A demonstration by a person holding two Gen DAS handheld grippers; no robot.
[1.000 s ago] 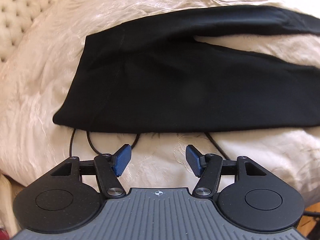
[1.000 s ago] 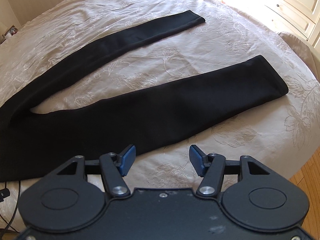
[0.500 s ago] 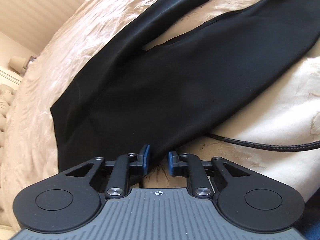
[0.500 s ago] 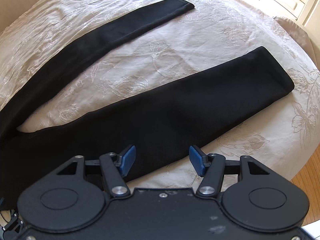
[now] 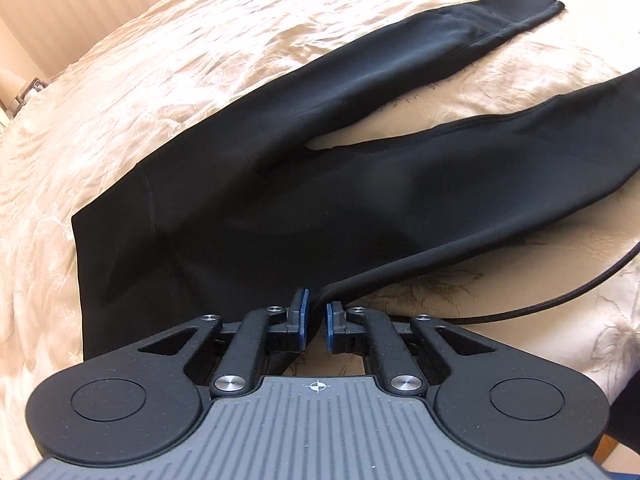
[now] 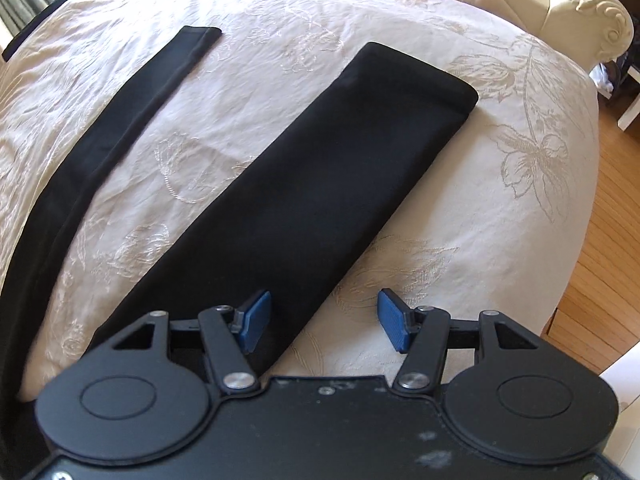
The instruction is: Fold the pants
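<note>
One pair of smooth black pants [image 5: 304, 184], two legs splayed on the embroidered bedspread [image 5: 120, 92], has its near edge pinched by the left gripper [image 5: 316, 316], while the right gripper [image 6: 324, 320] gapes empty.

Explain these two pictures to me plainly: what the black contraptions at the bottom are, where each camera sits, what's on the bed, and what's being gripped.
Each picture comes from a camera mounted on a hand-held two-finger gripper, looking forward along its fingers. A person holds one in each hand; no robot arm is involved. Black pants lie spread on a cream embroidered bedspread, legs apart. The left gripper has pinched the near edge of the pants, lifting it slightly. The right gripper is open, jaws straddling the near leg's edge without pressing on it. A black cable lies beside the pants.
</note>
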